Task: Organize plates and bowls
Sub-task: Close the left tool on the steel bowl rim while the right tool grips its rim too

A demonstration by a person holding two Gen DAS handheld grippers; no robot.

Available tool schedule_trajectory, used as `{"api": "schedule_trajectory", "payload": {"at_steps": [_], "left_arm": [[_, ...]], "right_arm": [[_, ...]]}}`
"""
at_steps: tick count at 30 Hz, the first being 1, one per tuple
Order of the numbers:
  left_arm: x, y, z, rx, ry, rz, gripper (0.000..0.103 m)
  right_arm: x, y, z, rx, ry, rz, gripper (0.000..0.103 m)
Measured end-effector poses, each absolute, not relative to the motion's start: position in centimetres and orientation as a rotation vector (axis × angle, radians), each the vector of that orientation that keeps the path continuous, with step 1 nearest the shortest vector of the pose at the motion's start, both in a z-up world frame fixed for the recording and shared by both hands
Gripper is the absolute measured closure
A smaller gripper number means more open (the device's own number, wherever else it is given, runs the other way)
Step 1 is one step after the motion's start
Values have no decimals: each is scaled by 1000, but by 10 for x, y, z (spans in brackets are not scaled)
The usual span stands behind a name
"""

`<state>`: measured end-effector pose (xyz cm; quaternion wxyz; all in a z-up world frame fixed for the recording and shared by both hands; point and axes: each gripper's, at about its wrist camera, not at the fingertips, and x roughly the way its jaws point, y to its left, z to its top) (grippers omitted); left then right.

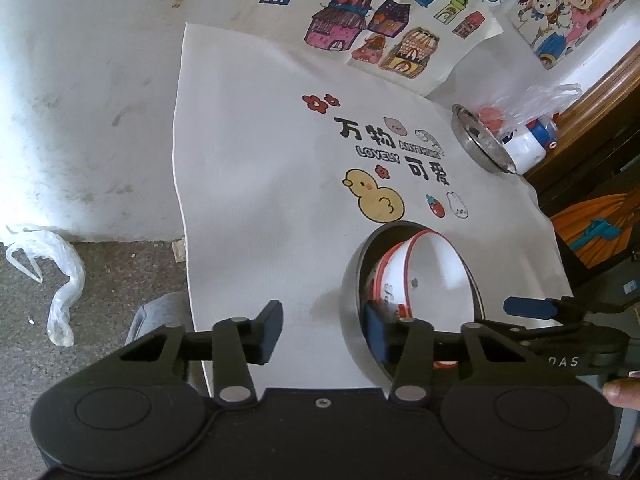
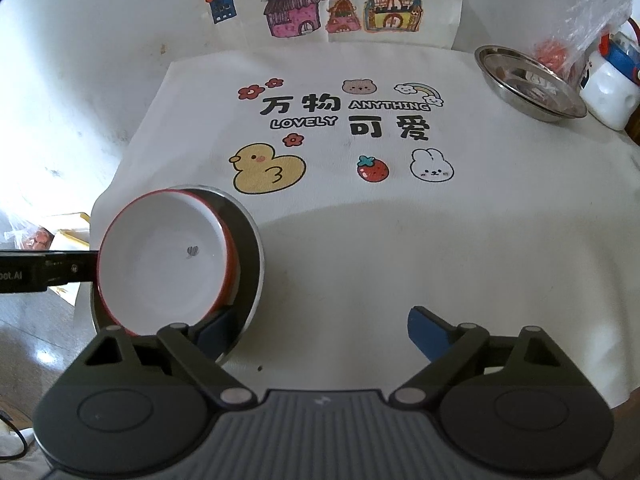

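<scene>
White cloth [image 2: 400, 240] printed with a duck, strawberry and rabbit covers a table against a white wall hung with house drawings [image 2: 336, 0]. Near the cloth's near-left part, a red-rimmed white bowl [image 2: 164, 256] sits tilted inside a steel dish [image 2: 250, 256]. At the far right, a second steel plate [image 2: 528, 84] rests just beside a plastic bag [image 2: 592, 12]. The left gripper [image 1: 324, 328] is spread wide, one finger inside the dish touching the bowl, the other over bare cloth. The right gripper [image 2: 316, 328] is also spread wide, its left finger at the dish's near edge. Only the left view shows grey floor with a crumpled bag [image 1: 60, 280] and a fingertip [image 1: 622, 394]; only the right view shows the bowl's whole inside.
</scene>
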<state>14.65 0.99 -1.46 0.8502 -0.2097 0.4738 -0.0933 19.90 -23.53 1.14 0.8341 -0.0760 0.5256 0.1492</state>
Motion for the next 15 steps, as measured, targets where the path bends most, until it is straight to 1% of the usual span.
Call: {"api": "schedule_trajectory", "payload": {"at_steps": [7,10,13,15], "left_arm": [[158,5,-11,-432,1027,-210,69],[161,0,-9,-399,1022,-214,73],[161,-2,-7,-384,1017,-216,77],[163,-2,-7,-382,1017,-220,78]], "right_arm": [[205,-225,15,-206,1147,305,19],[208,-221,13,-212,1163,311,25],[211,-221,10,-188,1177,321,32],[213,-222,9,-156,1190,333,40]]}}
